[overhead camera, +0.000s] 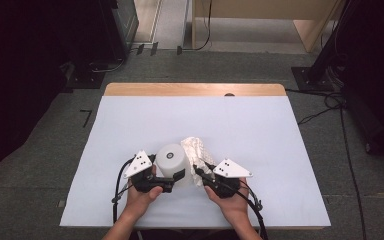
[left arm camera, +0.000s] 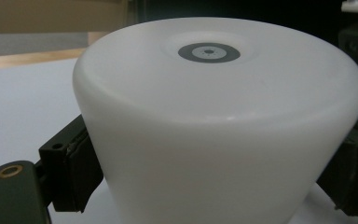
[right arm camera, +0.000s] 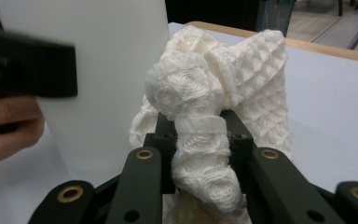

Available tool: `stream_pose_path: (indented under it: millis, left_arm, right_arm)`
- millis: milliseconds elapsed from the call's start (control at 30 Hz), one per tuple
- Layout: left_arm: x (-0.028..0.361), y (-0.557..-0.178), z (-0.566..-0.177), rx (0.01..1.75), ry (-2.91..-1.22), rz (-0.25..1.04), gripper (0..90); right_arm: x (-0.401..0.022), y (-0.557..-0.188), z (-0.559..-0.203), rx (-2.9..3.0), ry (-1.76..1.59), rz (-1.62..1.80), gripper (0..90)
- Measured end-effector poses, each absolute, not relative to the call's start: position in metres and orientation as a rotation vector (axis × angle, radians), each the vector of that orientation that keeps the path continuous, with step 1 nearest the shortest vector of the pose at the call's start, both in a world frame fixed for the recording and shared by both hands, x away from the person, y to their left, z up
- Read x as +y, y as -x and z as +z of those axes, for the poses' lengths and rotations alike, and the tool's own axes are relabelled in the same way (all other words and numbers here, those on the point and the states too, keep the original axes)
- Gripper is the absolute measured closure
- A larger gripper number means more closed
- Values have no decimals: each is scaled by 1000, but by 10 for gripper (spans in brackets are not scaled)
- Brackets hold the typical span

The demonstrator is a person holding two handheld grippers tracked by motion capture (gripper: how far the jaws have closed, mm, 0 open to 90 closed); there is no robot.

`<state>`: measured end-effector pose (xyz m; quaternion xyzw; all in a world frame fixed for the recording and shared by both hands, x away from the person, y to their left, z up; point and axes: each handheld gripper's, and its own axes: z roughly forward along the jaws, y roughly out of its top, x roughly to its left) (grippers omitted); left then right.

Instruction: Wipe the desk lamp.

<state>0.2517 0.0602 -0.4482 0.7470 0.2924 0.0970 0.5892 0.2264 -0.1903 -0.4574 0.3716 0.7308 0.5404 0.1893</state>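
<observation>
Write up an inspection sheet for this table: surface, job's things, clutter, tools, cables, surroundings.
Surface: pale sheet covering a wooden table, whose far edge is bare.
Job's things: white cup standing upside down with its base ring on top; white waffle cloth bunched beside it, touching its right side.
Clutter: nothing seen.
Tools: left tool has its jaws on either side of the cup, pads pressed on its wall; right tool is shut on a twisted fold of the cloth.
Cables: a black cable trails from each tool toward the person; more run across the floor at right.
Surroundings: grey carpet, dark stands at both sides, pale wooden furniture beyond.
</observation>
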Motion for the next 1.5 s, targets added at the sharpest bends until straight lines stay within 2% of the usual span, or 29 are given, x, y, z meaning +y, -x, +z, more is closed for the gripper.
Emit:
stream_pose_path:
  millis: [400, 867, 1067, 1200, 1500]
  left_arm:
    - [50, -253, -455, 647, -1823, 189, 87]
    - [77, -261, -441, 726, -1687, 224, 87]
    - [82, -264, -441, 761, -1679, 228, 87]
    - [73, -264, -445, 719, -1736, 181, 87]
    - [55, -261, -454, 645, -1868, 159, 87]
  right_arm:
    - [-199, -226, -448, 2009, -1042, 1554, 729]
    - [-182, -224, -458, 2080, -1019, 1536, 729]
    - [-177, -221, -459, 2101, -993, 1533, 729]
    - [-180, -222, -457, 2084, -1003, 1535, 729]
    - [-194, -223, -447, 2021, -1014, 1556, 730]
